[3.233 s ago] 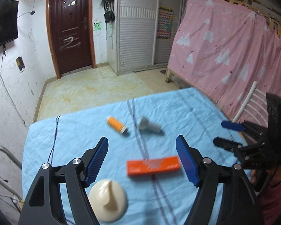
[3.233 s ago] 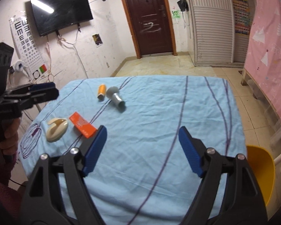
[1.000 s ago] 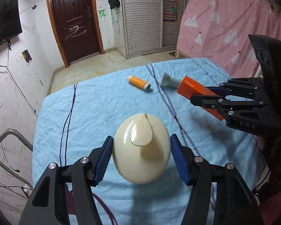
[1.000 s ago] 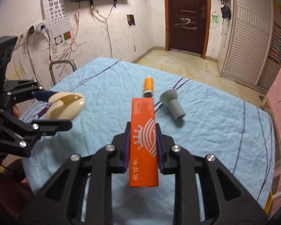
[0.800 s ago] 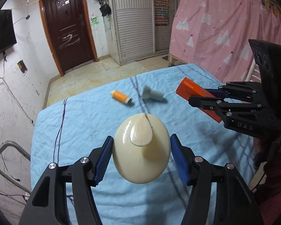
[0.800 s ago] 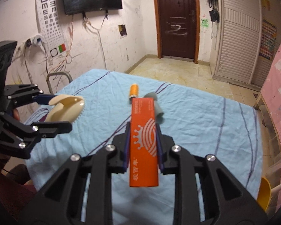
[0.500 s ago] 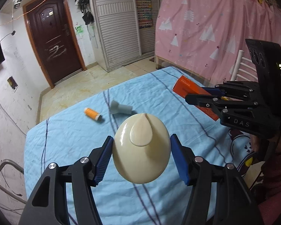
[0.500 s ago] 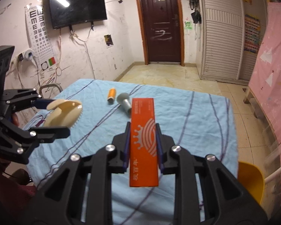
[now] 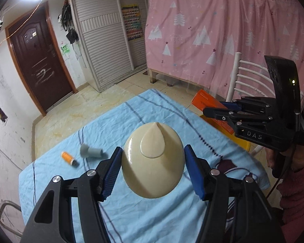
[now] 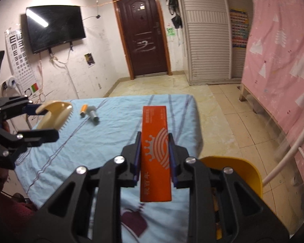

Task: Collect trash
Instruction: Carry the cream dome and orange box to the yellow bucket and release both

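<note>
The left gripper (image 9: 153, 171) is holding a cream, rounded plastic shell with a teardrop-shaped raised patch (image 9: 153, 161) between its blue ribbed fingers (image 9: 111, 173), which are standing about half open and pressing on the shell's two sides. The shell is filling the whole gap, its narrower, pointed end facing away from the fingers and its broad end hanging toward the camera. In the right wrist view the same shell (image 10: 55, 116) is showing a row of small teeth along its lower edge.

The right gripper (image 10: 155, 158) is clamping a flat, long orange cardboard box with a white crown-and-arcs emblem (image 10: 155, 151). Its fingers are closed tightly on the box's long edges near mid-length. The box's long axis is running straight out along the fingers, one end reaching well past the fingertips and the other back toward the camera. White characters are printed along the near end, too blurred to read. "DAS" is moulded on the right gripper's body (image 9: 253, 135).

Beyond the left fingers, an orange cylindrical bottle (image 9: 67, 158) and a grey flared plastic piece (image 9: 91, 151) are lying side by side on the bench covered with light blue cloth (image 9: 103, 121). Just below the right fingers a yellow round bin (image 10: 241, 172) is standing beside the bench.
</note>
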